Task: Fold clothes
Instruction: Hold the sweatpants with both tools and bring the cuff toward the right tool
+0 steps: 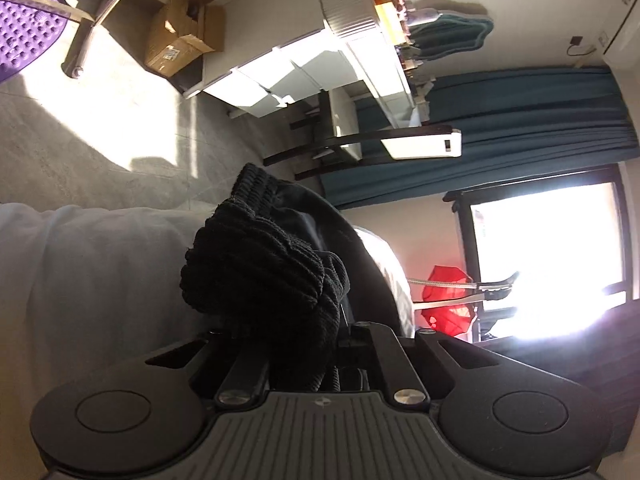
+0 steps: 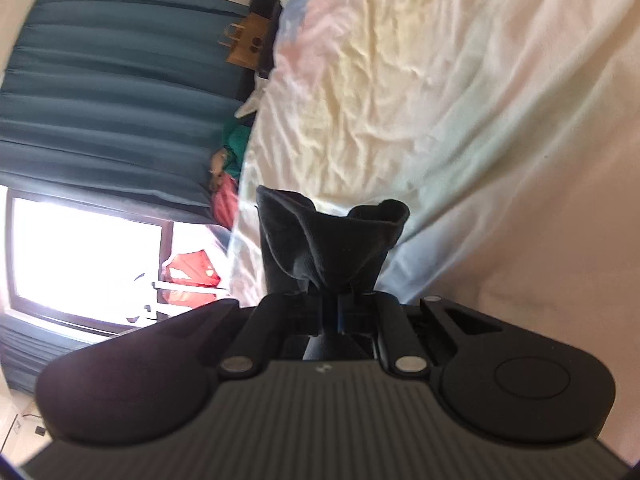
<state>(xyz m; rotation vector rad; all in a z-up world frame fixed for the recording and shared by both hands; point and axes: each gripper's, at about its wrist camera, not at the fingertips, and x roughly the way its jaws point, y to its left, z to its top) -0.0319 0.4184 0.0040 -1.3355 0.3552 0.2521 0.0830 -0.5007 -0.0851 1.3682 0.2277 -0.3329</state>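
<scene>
Clothes-wise, it was one black garment [image 1: 256, 264], held up off the bed [image 2: 440, 100] between both grippers rather than lying on it. Biggest thing in sight was the bed itself, covered in a pale, wrinkly sheet with nothing else on the part I could see. Behind it hung teal curtains [image 1: 520, 112] and a blown-out bright window [image 2: 84, 256].

In the left wrist view, the left gripper [image 1: 304, 344] was pinching a thick ribbed knit edge, maybe a cuff or hem, bunched into a fat wad right at the jaws. The right gripper [image 2: 332, 300] was clamped on a smoother bit of the same dark fabric, which fanned out above the pinch.

Where it could go sideways, I reckon: that ribbed wad was bulky, so the left grip might only have had the outer layers and the rest could slide free. Both ends being bunched meant any crease laid down might come out crooked. The right view was blurry too, and a fast swing could yank the cloth out.
</scene>
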